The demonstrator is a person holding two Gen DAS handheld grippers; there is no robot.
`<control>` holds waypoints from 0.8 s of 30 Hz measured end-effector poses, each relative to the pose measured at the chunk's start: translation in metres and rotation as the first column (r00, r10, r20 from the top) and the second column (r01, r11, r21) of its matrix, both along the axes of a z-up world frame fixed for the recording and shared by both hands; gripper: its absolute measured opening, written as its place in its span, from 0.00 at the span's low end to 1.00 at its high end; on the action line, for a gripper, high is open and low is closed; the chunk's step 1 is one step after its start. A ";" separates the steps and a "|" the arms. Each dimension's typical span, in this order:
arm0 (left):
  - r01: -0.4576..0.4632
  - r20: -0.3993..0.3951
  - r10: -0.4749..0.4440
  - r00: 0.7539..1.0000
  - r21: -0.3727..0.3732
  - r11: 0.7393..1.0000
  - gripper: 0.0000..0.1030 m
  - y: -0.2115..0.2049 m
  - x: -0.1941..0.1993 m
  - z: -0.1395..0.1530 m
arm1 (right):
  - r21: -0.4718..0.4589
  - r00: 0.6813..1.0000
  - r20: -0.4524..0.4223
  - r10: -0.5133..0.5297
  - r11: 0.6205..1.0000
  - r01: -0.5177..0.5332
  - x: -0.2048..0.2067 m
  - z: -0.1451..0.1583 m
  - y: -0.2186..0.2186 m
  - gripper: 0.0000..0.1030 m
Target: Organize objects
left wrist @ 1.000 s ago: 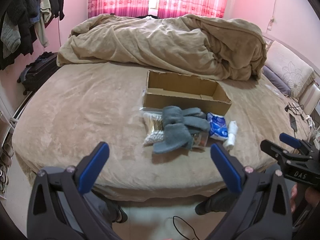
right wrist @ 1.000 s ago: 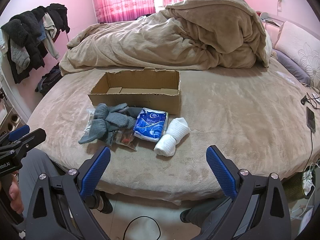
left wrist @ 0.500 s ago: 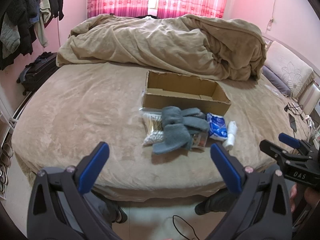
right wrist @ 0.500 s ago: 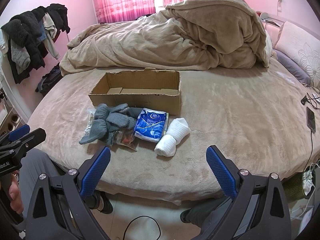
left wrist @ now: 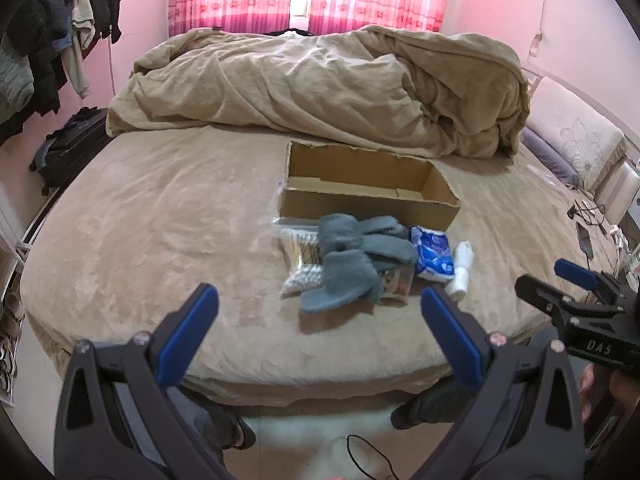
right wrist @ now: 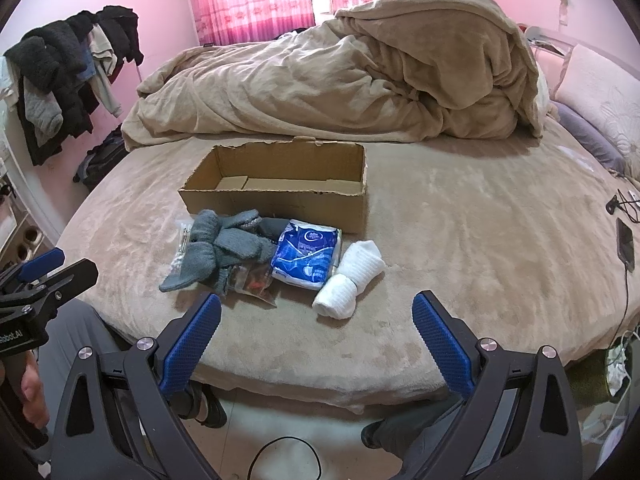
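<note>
An open cardboard box [left wrist: 368, 192] [right wrist: 280, 196] sits on the bed. In front of it lie grey socks [left wrist: 352, 264] [right wrist: 224, 248], a clear bag of cotton swabs [left wrist: 300, 256], a small clear packet [right wrist: 254, 280], a blue tissue pack [left wrist: 434, 254] [right wrist: 306, 254] and rolled white socks [left wrist: 462, 270] [right wrist: 350, 278]. My left gripper [left wrist: 318, 332] is open and empty, short of the pile. My right gripper [right wrist: 316, 340] is open and empty, near the bed's front edge, just short of the white socks.
A rumpled beige duvet [left wrist: 320, 88] fills the back of the bed. Pillows [right wrist: 600, 108] lie at the right. Clothes [right wrist: 68, 72] hang at the left above a dark bag [left wrist: 68, 144]. A phone and cables [right wrist: 624, 240] rest at the bed's right edge.
</note>
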State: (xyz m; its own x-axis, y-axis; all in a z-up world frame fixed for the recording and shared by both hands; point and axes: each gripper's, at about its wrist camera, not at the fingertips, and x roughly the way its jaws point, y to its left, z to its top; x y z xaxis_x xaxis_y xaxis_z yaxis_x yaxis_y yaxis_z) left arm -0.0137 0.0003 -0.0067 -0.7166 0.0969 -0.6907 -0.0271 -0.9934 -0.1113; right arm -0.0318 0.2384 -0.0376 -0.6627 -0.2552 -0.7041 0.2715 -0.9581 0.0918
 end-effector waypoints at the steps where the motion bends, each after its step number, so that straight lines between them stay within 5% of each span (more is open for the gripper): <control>1: 0.001 0.001 -0.001 1.000 -0.003 1.000 0.99 0.001 -0.002 -0.001 | 0.000 1.000 0.001 0.000 1.000 0.000 -0.002 0.000 0.001 0.95; 14: 0.039 0.056 -0.038 0.998 -0.011 0.999 0.99 0.015 -0.060 -0.040 | 0.002 0.999 0.039 -0.016 1.000 0.016 -0.038 -0.022 0.012 0.96; 24: 0.082 0.156 -0.077 0.985 -0.023 0.996 0.99 0.031 -0.106 -0.086 | 0.008 0.993 0.114 -0.027 1.000 0.026 -0.071 -0.066 0.017 0.91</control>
